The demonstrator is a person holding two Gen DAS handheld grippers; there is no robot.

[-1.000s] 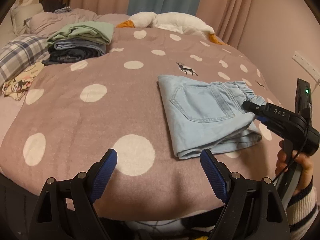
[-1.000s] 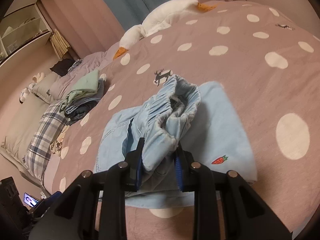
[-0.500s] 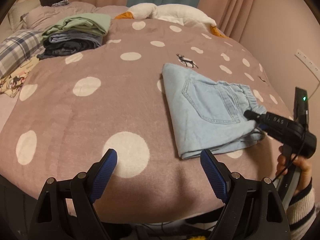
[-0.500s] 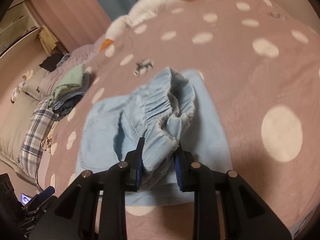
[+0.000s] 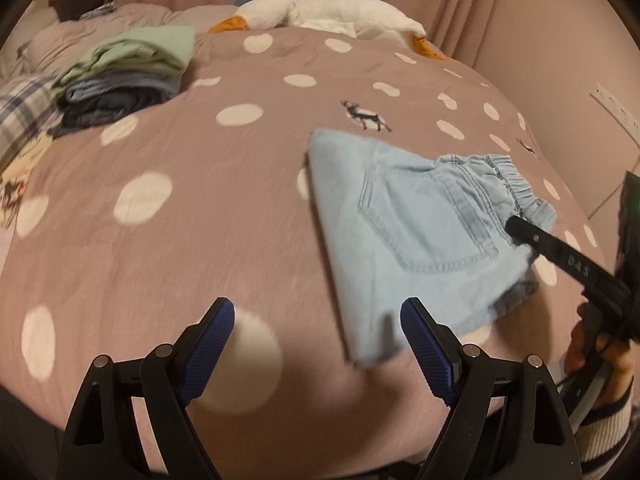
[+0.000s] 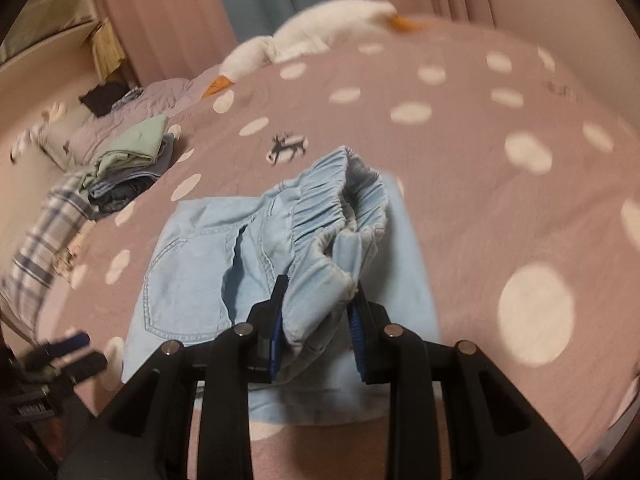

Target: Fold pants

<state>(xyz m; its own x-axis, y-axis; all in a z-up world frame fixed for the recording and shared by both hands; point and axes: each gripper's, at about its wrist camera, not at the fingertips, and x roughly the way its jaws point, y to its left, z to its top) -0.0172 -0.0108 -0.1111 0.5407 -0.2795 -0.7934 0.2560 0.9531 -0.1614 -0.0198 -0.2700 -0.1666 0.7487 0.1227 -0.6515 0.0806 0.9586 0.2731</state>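
Your right claw is closed on the gathered elastic waistband of the light blue pants, its blue pads pinching the bunched fabric and lifting that end a little off the bed. The rest of the pants lie folded flat on the spotted mauve bedcover, toward the right side of the bed and near its front edge, back pocket facing up, just below the small deer print. Your left claw stands wide open and grips nothing; it hovers over the front edge of the bed, with its right pad just beside the near corner of the folded pants, though you cannot tell from this blurred view whether it touches the cloth. Your right hand, in a striped sleeve, shows at the right edge of the left wrist view. A stack of folded clothes sits well apart at the far left corner, and a white plush goose lies along the far edge.
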